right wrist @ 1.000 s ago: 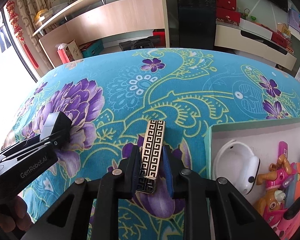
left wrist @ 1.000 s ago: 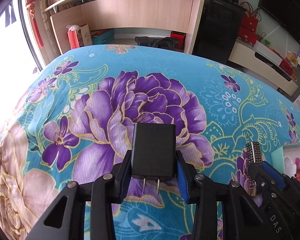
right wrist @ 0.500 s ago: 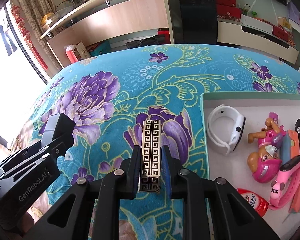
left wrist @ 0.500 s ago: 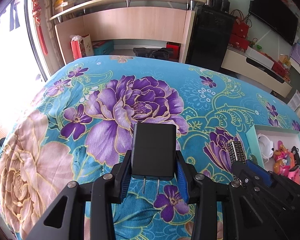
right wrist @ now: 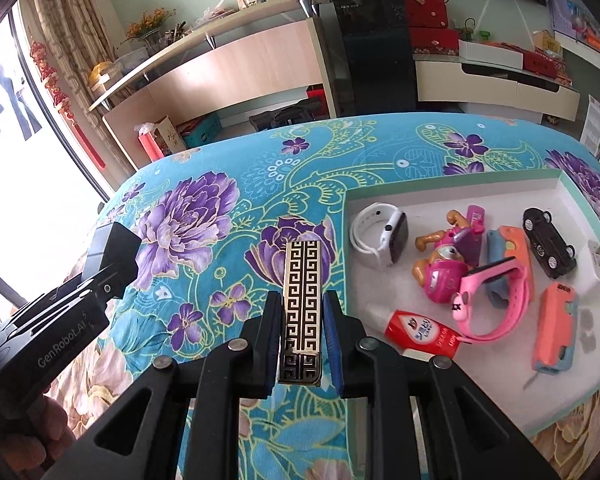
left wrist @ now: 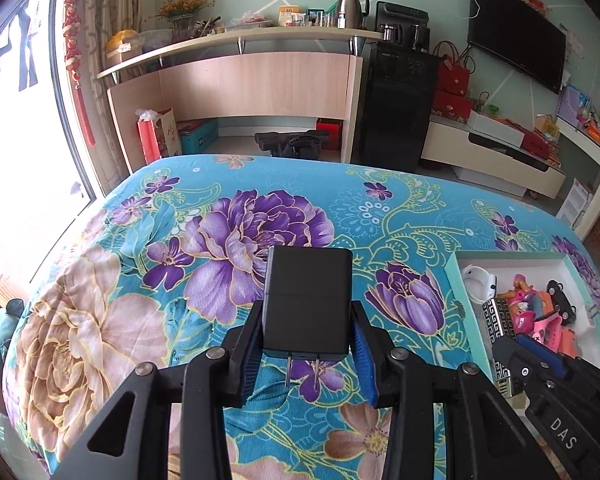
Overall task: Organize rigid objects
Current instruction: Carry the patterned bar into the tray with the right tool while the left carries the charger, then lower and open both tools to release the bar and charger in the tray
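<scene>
Fingers [left wrist: 252, 344] of your left gripper [left wrist: 306, 354] clamp a black charger [left wrist: 307, 300], prongs toward you; your right gripper [right wrist: 302, 344] pinches a gold-and-black patterned lighter [right wrist: 301, 304].

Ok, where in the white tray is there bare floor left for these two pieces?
In the teal-rimmed white tray, bare floor runs along the far wall behind the white smartwatch and black toy car, and along the near edge below the red tube and orange case. The middle is crowded around the pink pup figure.
</scene>
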Demonstrator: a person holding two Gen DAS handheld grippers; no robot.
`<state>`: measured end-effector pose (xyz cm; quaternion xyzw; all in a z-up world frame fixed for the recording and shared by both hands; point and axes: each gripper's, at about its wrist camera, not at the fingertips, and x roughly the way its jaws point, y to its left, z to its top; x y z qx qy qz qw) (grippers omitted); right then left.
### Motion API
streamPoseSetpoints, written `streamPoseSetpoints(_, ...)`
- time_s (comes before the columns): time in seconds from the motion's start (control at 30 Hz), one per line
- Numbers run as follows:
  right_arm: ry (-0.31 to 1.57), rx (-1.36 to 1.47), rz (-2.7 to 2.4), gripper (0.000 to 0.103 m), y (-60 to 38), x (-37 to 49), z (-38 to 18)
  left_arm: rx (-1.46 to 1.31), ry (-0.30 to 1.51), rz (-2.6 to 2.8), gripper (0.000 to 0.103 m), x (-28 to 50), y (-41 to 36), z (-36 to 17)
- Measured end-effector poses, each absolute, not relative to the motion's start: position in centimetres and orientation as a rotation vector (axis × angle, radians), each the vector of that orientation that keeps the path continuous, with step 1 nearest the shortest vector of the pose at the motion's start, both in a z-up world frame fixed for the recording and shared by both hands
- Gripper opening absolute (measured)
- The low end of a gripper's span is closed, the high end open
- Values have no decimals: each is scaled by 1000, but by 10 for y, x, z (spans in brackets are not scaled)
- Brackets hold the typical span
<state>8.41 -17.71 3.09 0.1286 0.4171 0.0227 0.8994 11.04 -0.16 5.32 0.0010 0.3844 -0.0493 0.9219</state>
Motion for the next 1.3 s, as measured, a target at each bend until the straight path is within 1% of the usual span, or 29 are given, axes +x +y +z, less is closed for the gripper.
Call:
streamPoseSetpoints(0.2,819,301,1,21,-203,54,44,34,754,-188,42,88,-30,65)
streamPoseSetpoints(0.5,760,361,-100,21,-256,31,54,118,724,-359,42,67,-98,70)
streamPoseSetpoints(0.83,754,448,-248,22,-320,10,43,181,754,-484,42,54,-155,50)
streamPoseSetpoints(1.07,754,464,-258,22,-332,6,40,249,747,-521,42,45,-184,30)
streamPoseSetpoints(1.3,772,467,-257,22,-335,9,34,249,741,-515,43,46,-188,24)
